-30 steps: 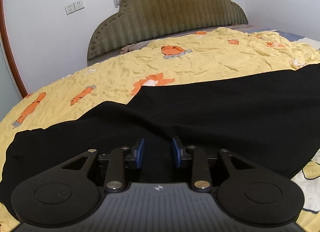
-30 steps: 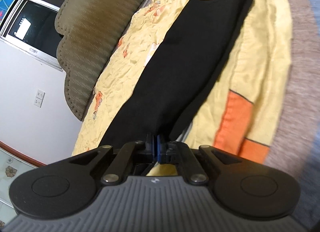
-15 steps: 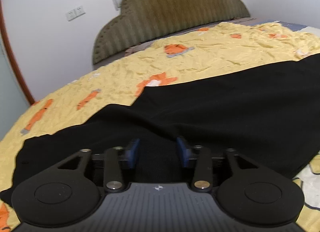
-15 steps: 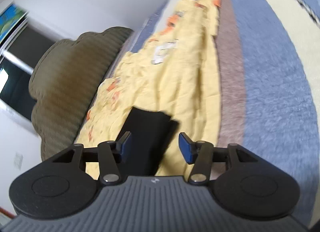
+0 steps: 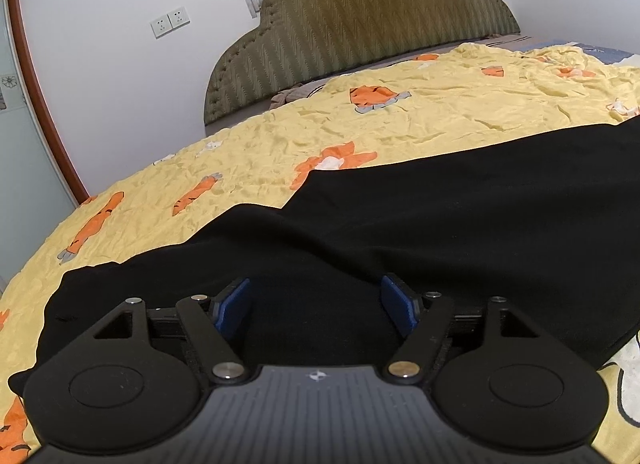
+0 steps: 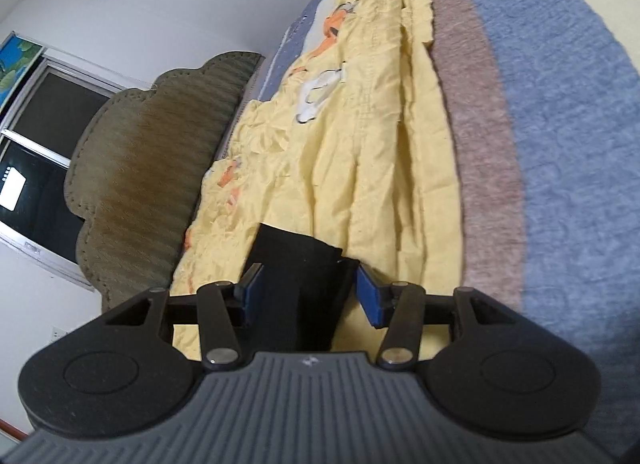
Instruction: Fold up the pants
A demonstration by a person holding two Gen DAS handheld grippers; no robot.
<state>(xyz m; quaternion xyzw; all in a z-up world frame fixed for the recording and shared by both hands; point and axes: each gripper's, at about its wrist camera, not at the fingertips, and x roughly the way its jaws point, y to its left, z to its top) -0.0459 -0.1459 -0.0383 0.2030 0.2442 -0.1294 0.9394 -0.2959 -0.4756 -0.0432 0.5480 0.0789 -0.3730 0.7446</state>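
Note:
The black pants (image 5: 460, 223) lie flat across the yellow bed cover, running from the lower left to the right edge in the left wrist view. My left gripper (image 5: 316, 304) is open and empty, just above the near, wider part of the pants. In the right wrist view one narrow end of the pants (image 6: 296, 264) lies on the cover. My right gripper (image 6: 306, 292) is open and empty, with that end showing between its blue pads.
The yellow cover (image 5: 400, 127) with orange carrot prints is wrinkled. A green padded headboard (image 5: 360, 23) stands at the back against the white wall. A brown and blue blanket (image 6: 540, 143) lies beside the cover's edge. A window (image 6: 28, 183) is behind the headboard.
My right gripper was shut on the pants; it has let go, opened wide and swung toward the pants' end. My left gripper opened wider over the pants.

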